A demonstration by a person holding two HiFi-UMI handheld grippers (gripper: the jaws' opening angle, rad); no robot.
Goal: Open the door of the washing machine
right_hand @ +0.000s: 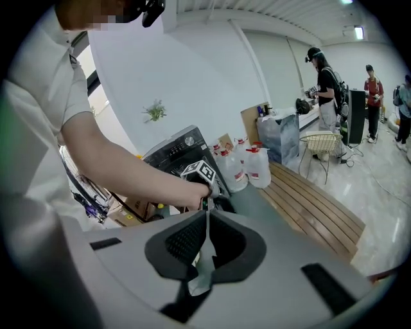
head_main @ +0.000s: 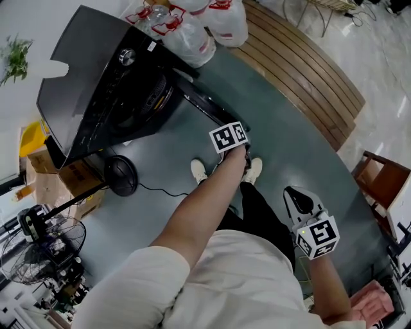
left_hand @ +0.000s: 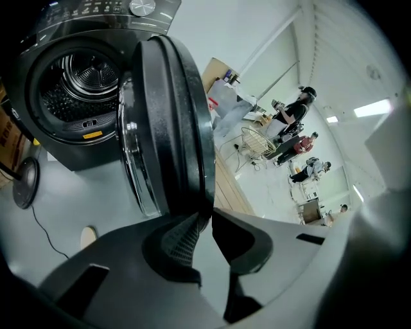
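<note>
Dark-grey washing machine [head_main: 83, 77], door [left_hand: 173, 109] swung wide open.
Left gripper [left_hand: 207, 217] is clamped on the door's outer rim, with the drum [left_hand: 80, 87] exposed behind it. Right gripper [right_hand: 207, 215], jaws pressed together on nothing, hangs low at the person's side over the grey floor [head_main: 282, 128], well apart from the machine.

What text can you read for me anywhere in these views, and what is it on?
No text here can be read.
Control panel of the washing machine: print too small to read.
Yellow sticker on the drum opening's rim: blurred.
Red-and-white labels on the jugs: too small to read.
</note>
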